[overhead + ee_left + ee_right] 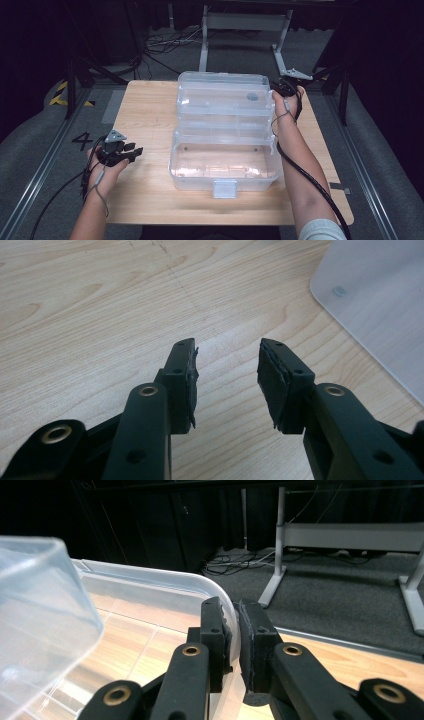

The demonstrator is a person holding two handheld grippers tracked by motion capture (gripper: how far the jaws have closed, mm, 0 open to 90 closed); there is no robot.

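High view: clear plastic box (223, 145) standing open mid-desk (145, 115), lid (222, 92) thrown back toward the far edge, latch (224, 189) facing the near edge. Right tongs (280, 89) at the lid's far right corner. Right gripper view: right tongs (234, 630) narrowed on the lid's thin clear rim (220, 592), pads apparently pressing it from both sides, though the contact itself hard to make out through the plastic. Left tongs (131, 151) low over bare wood, left of the box and apart from it. Left gripper view: left tongs (227, 382) parted about halfway, nothing between the pads, a rounded corner of the box (380, 305) off to the upper right.
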